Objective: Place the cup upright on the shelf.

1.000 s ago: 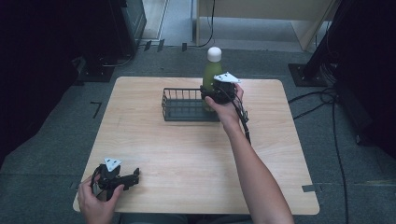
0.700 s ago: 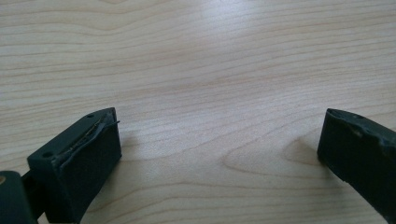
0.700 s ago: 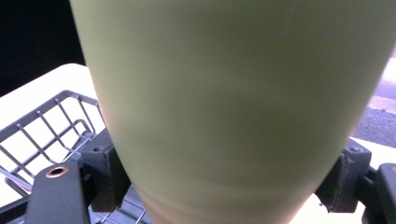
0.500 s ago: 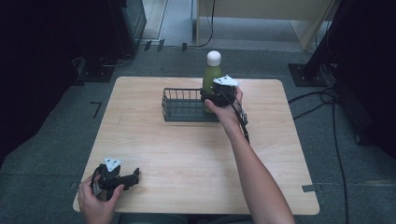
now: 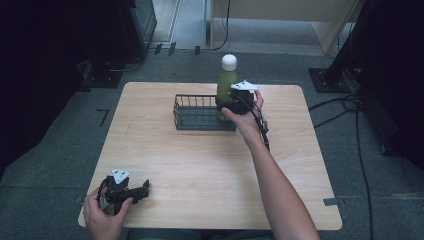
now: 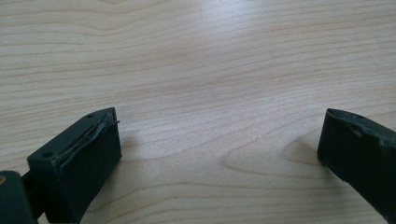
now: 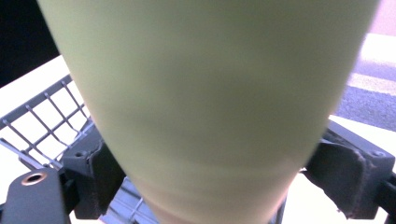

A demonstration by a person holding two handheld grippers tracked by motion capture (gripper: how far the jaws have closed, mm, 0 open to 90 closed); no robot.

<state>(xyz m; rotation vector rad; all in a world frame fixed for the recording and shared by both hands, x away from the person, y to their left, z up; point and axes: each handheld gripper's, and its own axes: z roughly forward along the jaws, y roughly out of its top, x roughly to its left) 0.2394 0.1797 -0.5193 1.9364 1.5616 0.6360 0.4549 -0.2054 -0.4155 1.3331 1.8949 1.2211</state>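
The right claw (image 5: 231,101) pinches a pale green bottle (image 5: 226,82) low on its body, holding it upright over the right end of the wire basket (image 5: 200,112) just left of the claw. The bottle looks rigid, smooth and probably slippery, and top-heavy if full, so a higher grip would likely steady it. The left claw (image 6: 219,144) rests spread and empty on the bench (image 5: 210,165).
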